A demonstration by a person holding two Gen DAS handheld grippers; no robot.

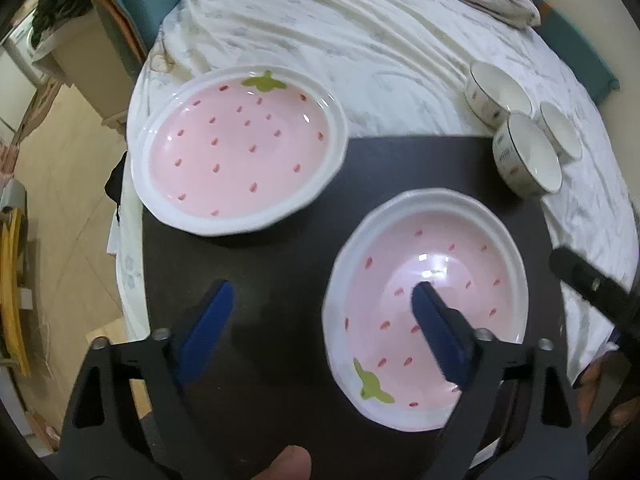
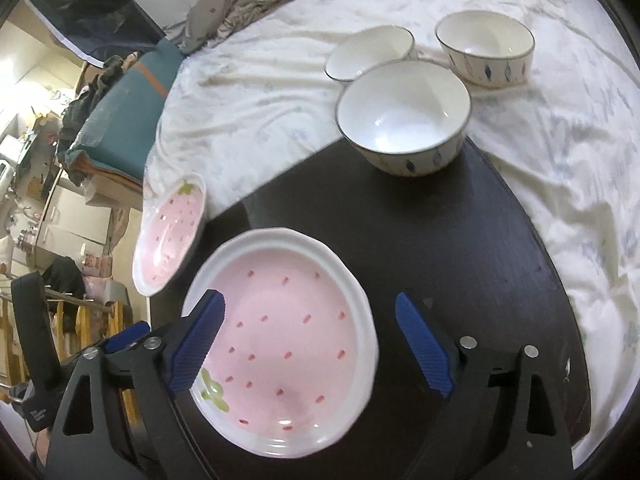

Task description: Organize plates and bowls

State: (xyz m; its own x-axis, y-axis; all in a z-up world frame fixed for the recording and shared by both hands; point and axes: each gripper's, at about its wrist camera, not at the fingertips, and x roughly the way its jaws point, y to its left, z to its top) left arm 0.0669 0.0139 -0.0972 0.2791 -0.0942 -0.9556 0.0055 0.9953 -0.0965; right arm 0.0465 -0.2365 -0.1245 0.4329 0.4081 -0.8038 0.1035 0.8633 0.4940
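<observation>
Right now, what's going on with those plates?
Left gripper open, right gripper open, both empty. Two pink plates on the dark board: near plate, far plate. Three bowls beyond, unstacked.

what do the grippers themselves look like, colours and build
Both match: the left gripper and right gripper each have two blue ribbed finger pads on black angular frames with triangular cut-outs and silver round bolt heads. No cables or markings show. A bare thumb tip shows at the bottom of the left view.

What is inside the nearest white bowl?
The nearest white bowl, straddling the dark board's far edge, shows only a bare white interior. Whatever lies beneath its base is covered.
</observation>
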